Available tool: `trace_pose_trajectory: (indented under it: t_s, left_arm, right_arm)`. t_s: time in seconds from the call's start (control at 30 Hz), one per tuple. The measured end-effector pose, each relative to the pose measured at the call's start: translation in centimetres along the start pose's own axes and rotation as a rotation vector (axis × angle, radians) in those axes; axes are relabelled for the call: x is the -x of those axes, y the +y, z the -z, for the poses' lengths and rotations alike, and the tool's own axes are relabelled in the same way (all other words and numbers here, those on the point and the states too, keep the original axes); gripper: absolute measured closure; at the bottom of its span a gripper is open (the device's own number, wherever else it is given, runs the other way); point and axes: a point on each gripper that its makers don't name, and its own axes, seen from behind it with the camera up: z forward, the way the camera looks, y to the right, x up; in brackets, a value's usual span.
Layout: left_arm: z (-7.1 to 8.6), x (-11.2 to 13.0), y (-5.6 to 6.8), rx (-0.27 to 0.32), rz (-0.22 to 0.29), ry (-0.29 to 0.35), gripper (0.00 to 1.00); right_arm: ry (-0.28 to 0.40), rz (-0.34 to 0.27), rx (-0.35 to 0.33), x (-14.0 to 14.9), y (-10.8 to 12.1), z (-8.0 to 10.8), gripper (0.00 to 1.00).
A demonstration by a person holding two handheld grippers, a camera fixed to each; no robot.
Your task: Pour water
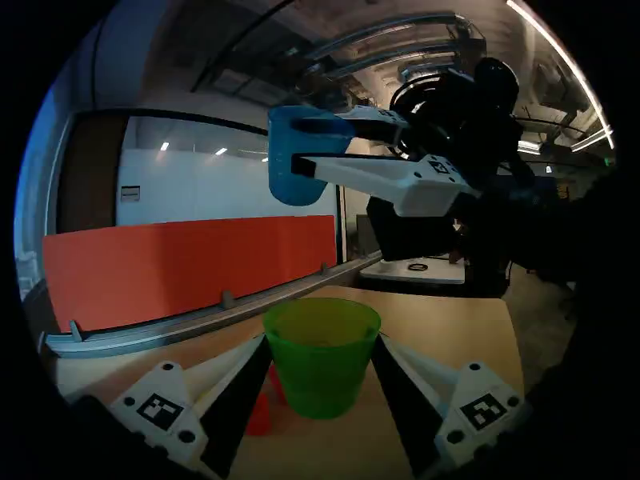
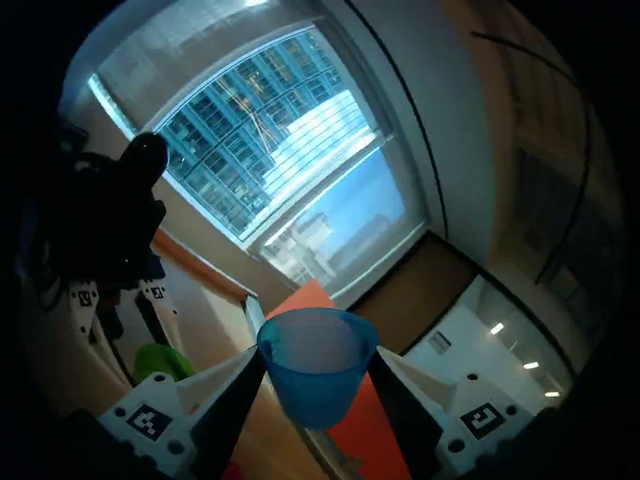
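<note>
Pinching blue cup (image 2: 318, 388), right gripper (image 2: 316, 362) hangs higher than green cup (image 1: 322, 364).

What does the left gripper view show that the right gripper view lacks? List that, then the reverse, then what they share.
Left gripper view: ceiling ducts and a far white desk.
Right gripper view: a big window with towers outside.
Shared: the left gripper shut on the green cup, the right gripper shut on the blue cup, and the orange panel.
</note>
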Motion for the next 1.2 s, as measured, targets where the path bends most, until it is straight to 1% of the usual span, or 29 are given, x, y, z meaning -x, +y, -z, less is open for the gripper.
trace_pose_trajectory:
  t_s: [0.4, 0.5, 0.7, 0.77, 0.87, 1.07, 1.2]
  left_arm:
    - [0.3, -0.3, -0.5, -0.006, -0.024, -0.011, 0.16]
    - [0.4, -0.3, -0.6, -0.009, -0.025, -0.012, 0.16]
    - [0.4, -0.3, -0.8, -0.014, -0.03, -0.016, 0.16]
    - [0.3, -0.3, -0.9, -0.014, -0.03, -0.015, 0.16]
    - [0.3, -0.4, -1.0, -0.016, -0.029, -0.014, 0.16]
    - [0.4, -0.2, -1.2, -0.021, -0.028, -0.019, 0.16]
    - [0.5, -0.1, -1.5, -0.026, -0.024, -0.022, 0.16]
  right_arm:
    - [-0.002, -0.401, -0.065, -0.1, -1.1, 0.6, 0.11]
    - [-0.008, -0.478, -0.085, -0.1, -1.5, 0.6, 0.11]
    - [-0.008, -0.603, -0.115, -0.5, -1.9, 0.6, 0.11]
    - [-0.006, -0.639, -0.125, -0.7, -1.9, 0.6, 0.11]
    - [-0.012, -0.667, -0.127, -0.6, -1.8, 0.6, 0.11]
    - [-0.023, -0.684, -0.125, -0.3, -1.7, 0.8, 0.11]
    - [-0.029, -0.681, -0.119, 0.0, -1.5, 1.0, 0.11]
